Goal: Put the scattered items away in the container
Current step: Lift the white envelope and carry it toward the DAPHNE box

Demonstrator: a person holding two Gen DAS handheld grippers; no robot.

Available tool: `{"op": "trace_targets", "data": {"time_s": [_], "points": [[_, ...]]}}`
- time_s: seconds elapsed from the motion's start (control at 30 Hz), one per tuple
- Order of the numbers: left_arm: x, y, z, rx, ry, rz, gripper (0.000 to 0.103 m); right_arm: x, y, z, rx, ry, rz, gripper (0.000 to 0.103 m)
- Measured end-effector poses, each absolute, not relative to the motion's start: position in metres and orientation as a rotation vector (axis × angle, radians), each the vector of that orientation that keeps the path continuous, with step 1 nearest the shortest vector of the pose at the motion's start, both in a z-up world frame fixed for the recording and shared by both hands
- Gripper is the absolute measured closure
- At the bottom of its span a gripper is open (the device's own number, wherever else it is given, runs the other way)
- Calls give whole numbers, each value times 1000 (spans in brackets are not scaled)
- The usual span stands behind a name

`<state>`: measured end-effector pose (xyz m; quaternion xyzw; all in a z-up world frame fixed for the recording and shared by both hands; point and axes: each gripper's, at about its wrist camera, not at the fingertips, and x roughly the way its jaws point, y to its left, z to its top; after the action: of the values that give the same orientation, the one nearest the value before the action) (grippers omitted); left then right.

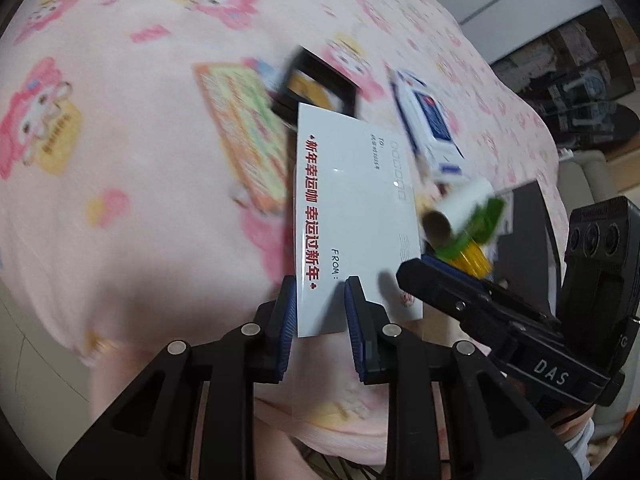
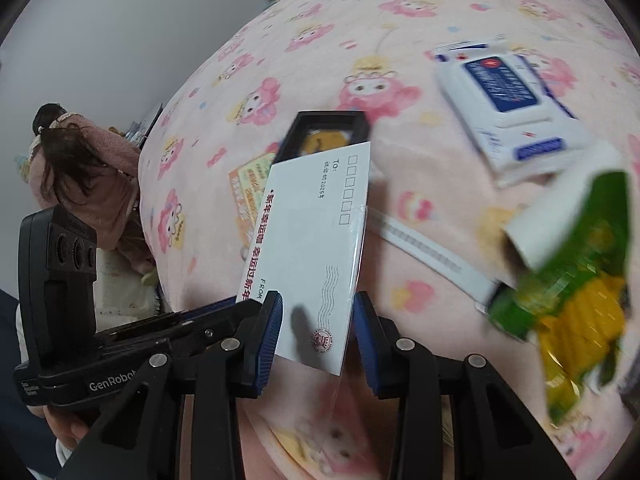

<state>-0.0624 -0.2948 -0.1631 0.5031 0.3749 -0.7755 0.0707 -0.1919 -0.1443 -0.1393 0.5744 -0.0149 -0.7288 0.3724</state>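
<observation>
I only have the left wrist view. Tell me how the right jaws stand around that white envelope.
Observer: In the right wrist view the right gripper has its jaws apart. The lower end of the white envelope sits between them, with a gap on the right side.
Operator: Report what lies right of the envelope there.
Observer: A long white strip lies on the pink blanket, running toward the blurred green and yellow packet.
Operator: Say who else is around.
Observer: A person in a pink fleece top is beside the bed at the far left.
</observation>
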Motion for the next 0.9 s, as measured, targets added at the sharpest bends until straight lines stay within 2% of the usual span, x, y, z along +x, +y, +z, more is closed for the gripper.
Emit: {"op": "trace_targets", "data": {"time_s": [0.3, 0.53, 0.63, 0.83, 0.9], "points": [[-84, -176, -164, 1801, 963, -2439, 79, -158, -32, -141, 1553, -42, -1973, 70], [-95, -108, -169, 1970, 887, -2477, 79, -140, 42, -142, 1598, -122, -2068, 70], [-100, -76, -169, 2021, 779, -2494, 79, -139, 65, -142, 1609, -174, -2097, 70], [-107, -46, -172, 2091, 756, -2488, 77, -139, 107, -147, 1643, -279, -2154, 69], [-109, -45, -168, 2068, 621, -2486, 75, -137, 121, -146, 1648, -324, -2171, 69]]}}
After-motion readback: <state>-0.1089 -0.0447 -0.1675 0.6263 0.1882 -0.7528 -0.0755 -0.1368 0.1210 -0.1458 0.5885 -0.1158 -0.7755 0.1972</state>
